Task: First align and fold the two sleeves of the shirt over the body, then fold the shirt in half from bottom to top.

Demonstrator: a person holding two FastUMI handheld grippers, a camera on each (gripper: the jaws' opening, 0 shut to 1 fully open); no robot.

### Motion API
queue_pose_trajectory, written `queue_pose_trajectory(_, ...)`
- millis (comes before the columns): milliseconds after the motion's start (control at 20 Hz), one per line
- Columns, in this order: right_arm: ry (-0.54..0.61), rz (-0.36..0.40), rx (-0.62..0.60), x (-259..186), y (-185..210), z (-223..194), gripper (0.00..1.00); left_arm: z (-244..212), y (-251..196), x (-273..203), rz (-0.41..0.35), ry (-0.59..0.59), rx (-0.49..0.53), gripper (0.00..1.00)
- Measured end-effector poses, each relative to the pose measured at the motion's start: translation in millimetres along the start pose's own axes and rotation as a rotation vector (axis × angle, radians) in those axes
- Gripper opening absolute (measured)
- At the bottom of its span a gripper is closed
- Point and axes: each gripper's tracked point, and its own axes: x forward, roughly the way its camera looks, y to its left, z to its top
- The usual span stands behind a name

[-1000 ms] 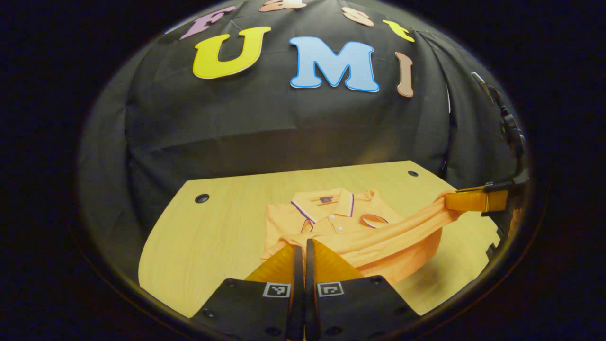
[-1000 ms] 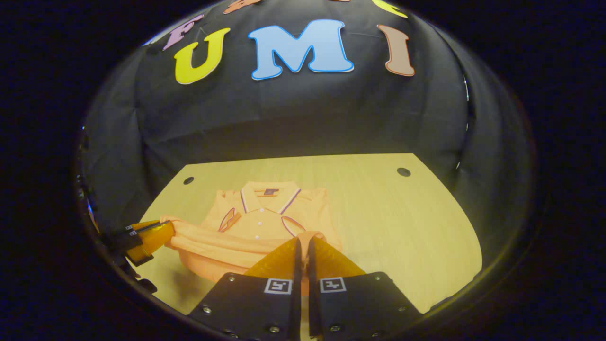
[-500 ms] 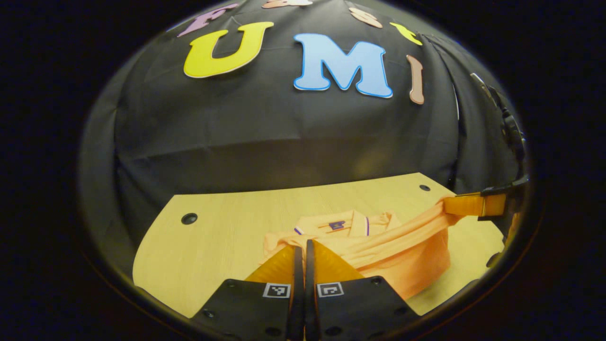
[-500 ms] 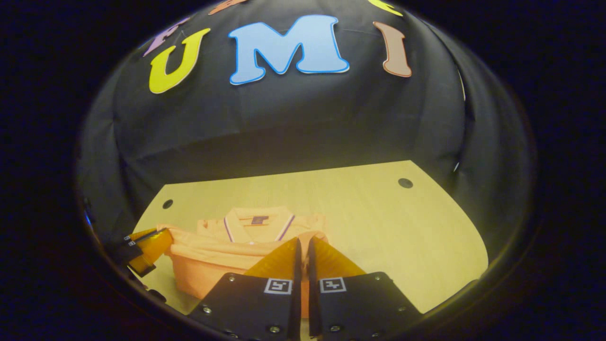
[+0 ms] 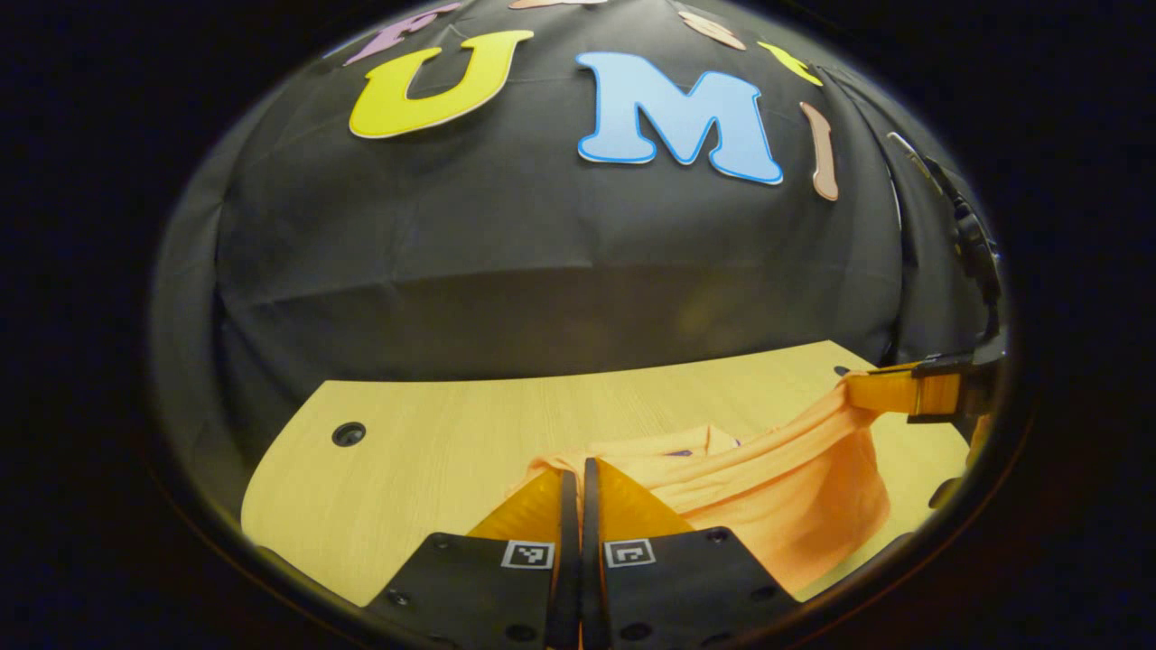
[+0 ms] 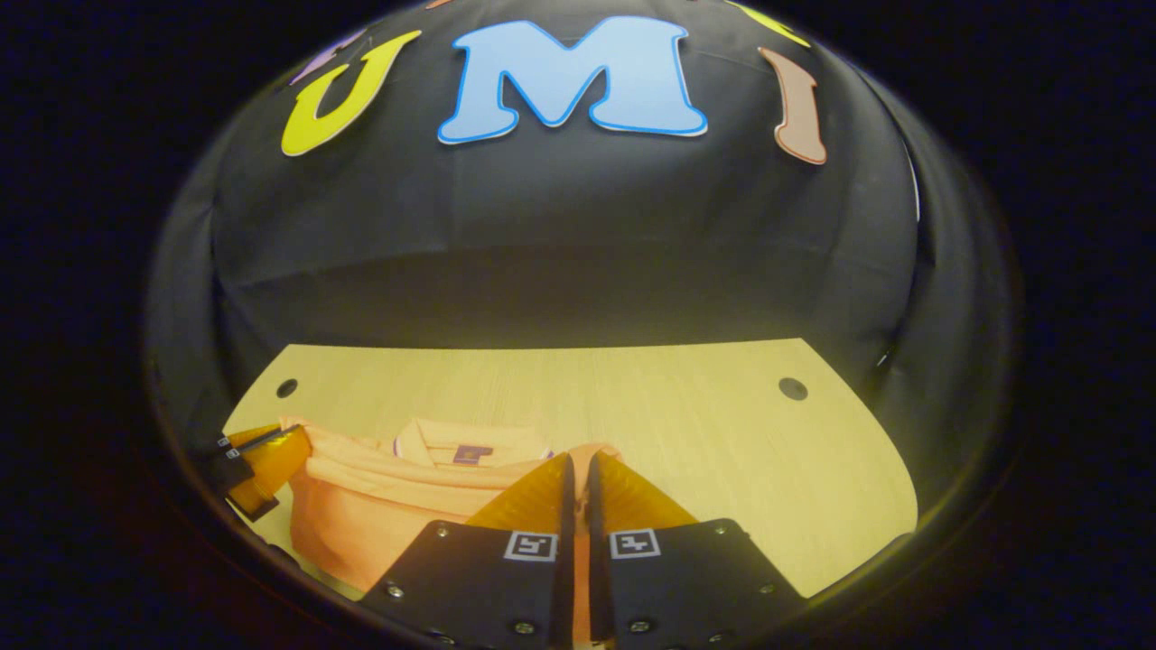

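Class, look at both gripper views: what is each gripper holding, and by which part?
Both hold the orange shirt by its bottom hem, lifted off the table: the left gripper at one corner, the right gripper at the other.

left gripper (image 5: 578, 483): black body, screws, square coded tags
right gripper (image 6: 578, 478): black body, silver screws, square tags

We see a shirt (image 5: 795, 492) of soft, matt knit cloth, creased where it hangs. The surface (image 6: 686, 424) looks like smooth, pale wood-grain laminate with a faint sheen. The wall (image 5: 542, 235) is matt black cloth, lightly wrinkled.
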Motion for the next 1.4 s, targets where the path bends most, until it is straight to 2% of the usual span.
queue_pose_trajectory(300, 0.075, -0.022, -0.054, 37.1, 4.2, -20.6, 0.07, -22.6, 6.5, 25.6, 0.016, 0.041, -0.012, 0.08)
queue_pose_trajectory(650, 0.159, -0.019, -0.099, 43.1, 5.6, -47.1, 0.12, -46.7, 4.5, 31.2, 0.009, 0.118, -0.014, 0.16)
queue_pose_trajectory(700, 0.158, -0.024, -0.113, 40.8, 5.1, -47.4, 0.14, -47.9, 3.6, 27.8, 0.006, 0.129, -0.019, 0.18)
queue_pose_trajectory(750, 0.153, -0.026, -0.127, 36.3, 4.6, -47.8, 0.22, -50.4, 3.3, 25.0, 0.004, 0.14, -0.025, 0.19)
queue_pose_trajectory(800, 0.148, -0.03, -0.139, 32.6, 3.6, -47.2, 0.25, -52.4, 1.2, 21.7, -0.002, 0.15, -0.033, 0.19)
queue_pose_trajectory(900, 0.128, -0.031, -0.149, 22.4, 2.3, -44.7, 0.25, -49.7, 1.2, 13.3, -0.001, 0.16, -0.05, 0.21)
queue_pose_trajectory(1000, 0.109, -0.013, -0.146, 9.6, 2.5, -42.2, 0.47, -50.5, -0.4, 4.4, 0.007, 0.155, -0.063, 0.34)
queue_pose_trajectory(1100, 0.083, -0.007, -0.145, -6.5, -1.5, -37.0, 0.57, -43.3, -1.7, -8.6, 0.019, 0.135, -0.062, 0.58)
queue_pose_trajectory(1150, 0.071, 0.0, -0.138, -14.2, -3.5, -35.1, 0.57, -39.5, -2.8, -15.4, 0.026, 0.123, -0.054, 0.59)
queue_pose_trajectory(1200, 0.057, 0.012, -0.129, -22.4, -4.4, -32.1, 0.59, -34.1, -4.3, -21.9, 0.032, 0.11, -0.047, 0.65)
queue_pose_trajectory(1250, 0.043, 0.021, -0.119, -31.7, -6.3, -28.7, 0.76, -28.3, -6.7, -29.3, 0.036, 0.093, -0.045, 0.71)
queue_pose_trajectory(1400, -0.014, 0.027, -0.109, -60.7, -17.6, -12.6, 0.86, -8.0, -16.4, -54.1, 0.04, 0.047, -0.048, 0.87)
